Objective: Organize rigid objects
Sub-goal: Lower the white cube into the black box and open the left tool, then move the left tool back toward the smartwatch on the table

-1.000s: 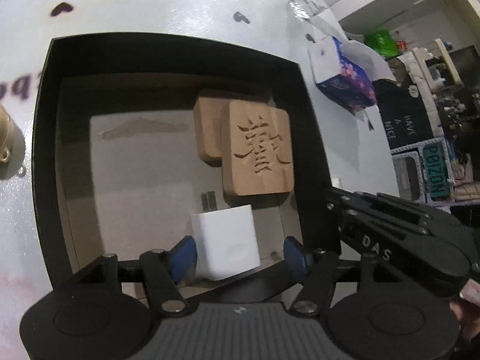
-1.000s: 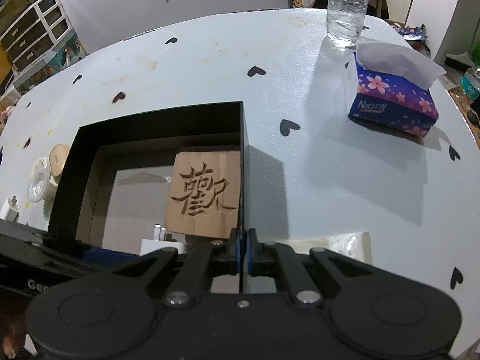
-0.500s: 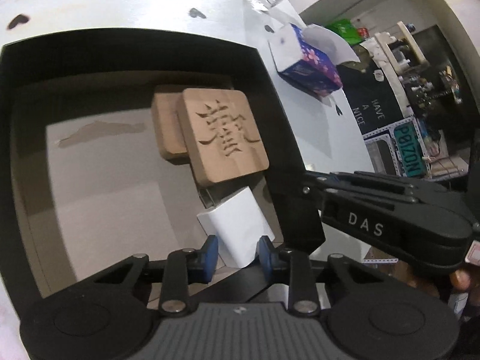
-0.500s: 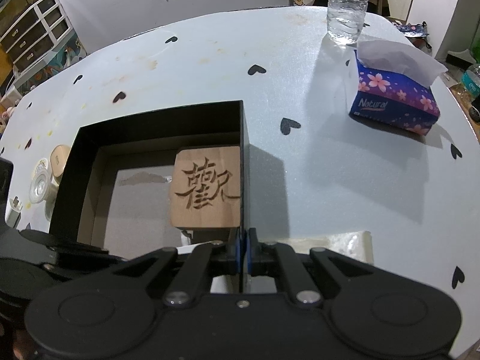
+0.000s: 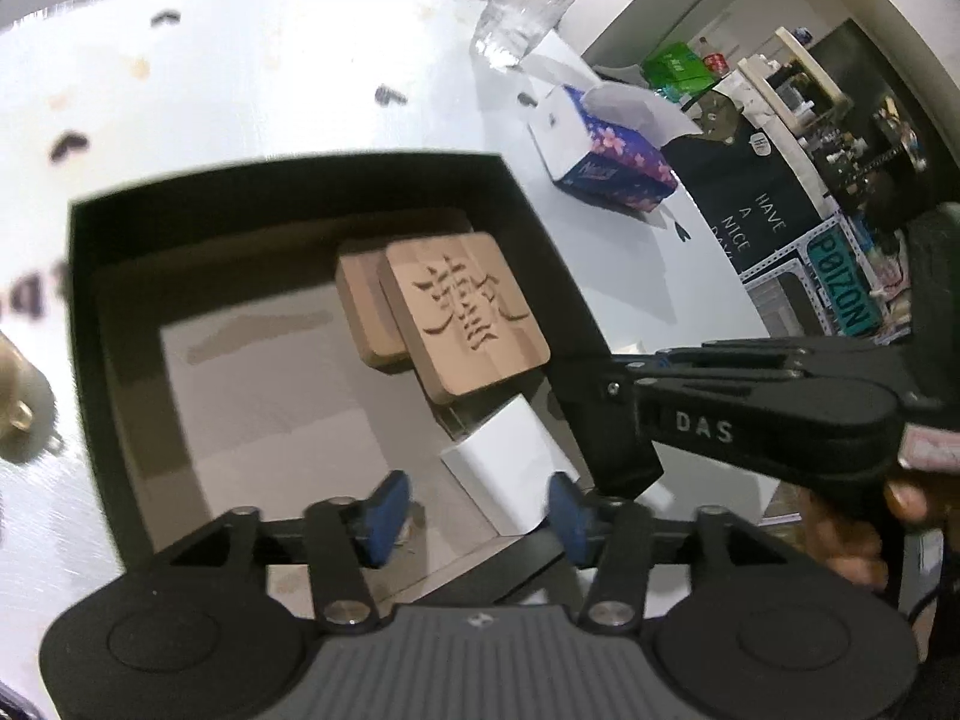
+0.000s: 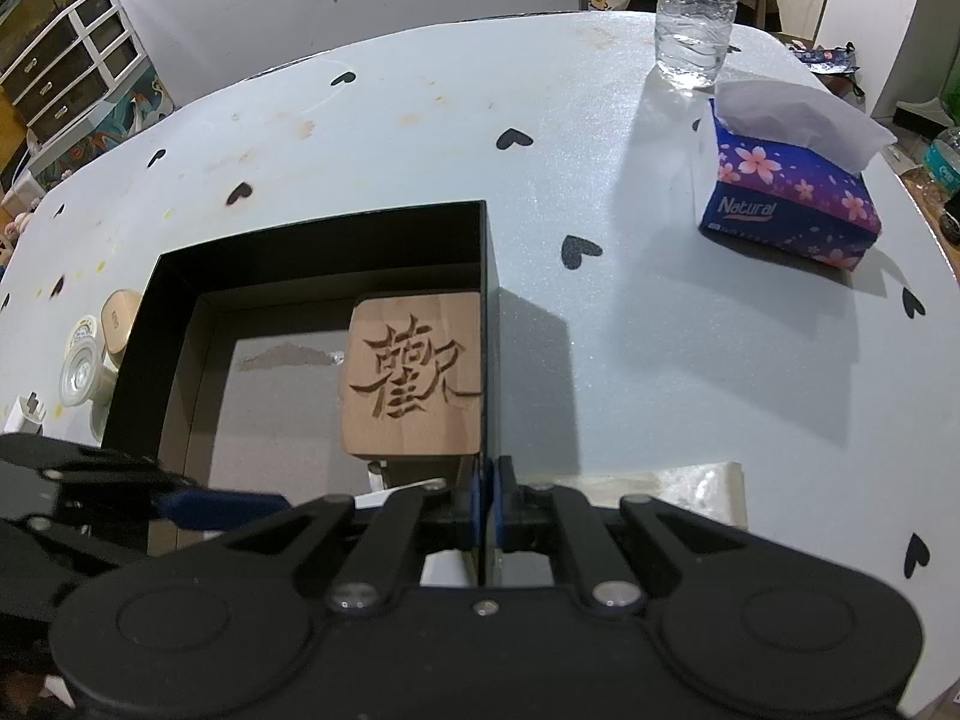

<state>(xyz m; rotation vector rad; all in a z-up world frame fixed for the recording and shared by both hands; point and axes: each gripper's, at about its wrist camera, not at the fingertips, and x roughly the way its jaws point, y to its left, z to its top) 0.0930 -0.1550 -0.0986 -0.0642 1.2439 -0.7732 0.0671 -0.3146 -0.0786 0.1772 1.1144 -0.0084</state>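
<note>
A black box [image 5: 84,300] holds two stacked wooden blocks, the top one [image 5: 465,318] carved with a character, and a white charger [image 5: 510,468] in its near right corner. My left gripper [image 5: 474,510] is open above the box, its blue pads either side of the charger and apart from it. My right gripper [image 6: 487,504] is shut on the box's right wall [image 6: 489,324] at the near end; it also shows in the left wrist view [image 5: 624,414]. The carved block [image 6: 414,378] lies against that wall.
A tissue box [image 6: 792,204] and a water bottle [image 6: 696,12] stand at the far right of the heart-dotted table [image 6: 600,150]. Small round containers [image 6: 90,354] and a white plug [image 6: 24,420] lie left of the box.
My left gripper closed on the white charger, shifted it toward the box's right corner, then opened and let it go. My right gripper kept its hold on the box wall.
</note>
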